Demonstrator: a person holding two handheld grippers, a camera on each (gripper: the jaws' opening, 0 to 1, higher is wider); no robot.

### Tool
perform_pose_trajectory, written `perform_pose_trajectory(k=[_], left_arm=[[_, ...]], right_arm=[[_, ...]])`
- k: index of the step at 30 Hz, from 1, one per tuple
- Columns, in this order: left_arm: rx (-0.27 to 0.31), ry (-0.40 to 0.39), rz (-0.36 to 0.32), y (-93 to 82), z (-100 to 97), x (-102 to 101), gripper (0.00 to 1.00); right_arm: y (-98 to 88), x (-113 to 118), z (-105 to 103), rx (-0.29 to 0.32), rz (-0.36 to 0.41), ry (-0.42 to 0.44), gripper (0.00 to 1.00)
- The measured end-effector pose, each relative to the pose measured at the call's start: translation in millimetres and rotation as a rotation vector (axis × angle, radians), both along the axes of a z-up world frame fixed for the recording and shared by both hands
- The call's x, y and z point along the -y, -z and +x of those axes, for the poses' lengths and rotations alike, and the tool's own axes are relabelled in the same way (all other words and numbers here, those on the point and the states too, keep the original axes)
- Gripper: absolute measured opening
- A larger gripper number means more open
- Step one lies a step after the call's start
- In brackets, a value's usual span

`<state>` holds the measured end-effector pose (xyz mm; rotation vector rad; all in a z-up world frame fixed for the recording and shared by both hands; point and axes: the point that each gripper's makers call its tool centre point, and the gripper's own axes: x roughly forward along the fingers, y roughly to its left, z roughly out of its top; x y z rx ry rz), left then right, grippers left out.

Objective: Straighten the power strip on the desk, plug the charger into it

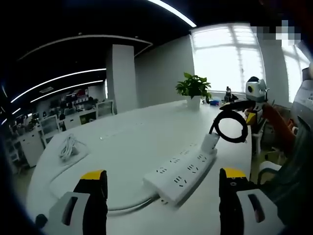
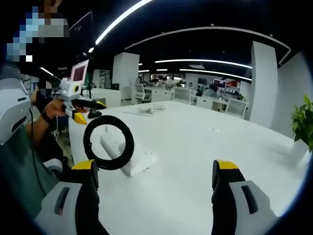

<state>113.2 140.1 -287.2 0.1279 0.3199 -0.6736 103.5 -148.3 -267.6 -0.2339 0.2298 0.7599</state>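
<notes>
A white power strip (image 1: 183, 171) lies slantwise on the white table (image 1: 137, 132), just beyond my open left gripper (image 1: 163, 175), which holds nothing. A white charger (image 1: 210, 142) stands at the strip's far end, its black cable coil (image 1: 232, 126) upright above it; whether the charger is pushed fully in, I cannot tell. The right gripper (image 1: 242, 110) hovers behind the coil. In the right gripper view my open, empty right gripper (image 2: 155, 166) faces the coil (image 2: 108, 142), charger (image 2: 139, 164) and strip (image 2: 111, 145). A person's hand holds the left gripper (image 2: 90, 111) beyond them.
The strip's white cord (image 1: 127, 203) curves off its near end toward me. A bundle of white cable (image 1: 68, 147) lies at the table's left side. A potted plant (image 1: 194, 88) stands at the far edge. The person's body (image 2: 19, 161) is close on the left.
</notes>
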Motion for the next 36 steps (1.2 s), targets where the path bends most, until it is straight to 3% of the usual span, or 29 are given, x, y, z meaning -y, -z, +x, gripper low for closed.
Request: perform_pose_trajectory(k=[4,11,17,28,36], left_arm=[[0.000,0.031,0.000,0.9,-5.0,4.0,0.93],[0.002,0.012,-0.019,-1.1,-9.9,2.3,0.99],[-0.001,-0.016,-0.010,-2.0,-12.8,-0.1,0.99],[-0.023,-0.017,-0.010,4.3,-19.6,5.0,0.99],[-0.009,-0.010,-0.007,-0.6,-22.7,11.0,0.99]], right_arm=[[-7.1,2.4,1.3,0.009,0.010,0.018,0.96],[-16.3,2.2,-1.9,0.024,0.049,0.038,1.00],[-8.7,-2.0,-3.5,0.024,0.052,0.028,1.00],[-15.9,-6.6,-8.7,0.066,0.086,0.000,1.00],[-8.3,-9.4,-13.3,0.059,0.063,-0.010,1.00]])
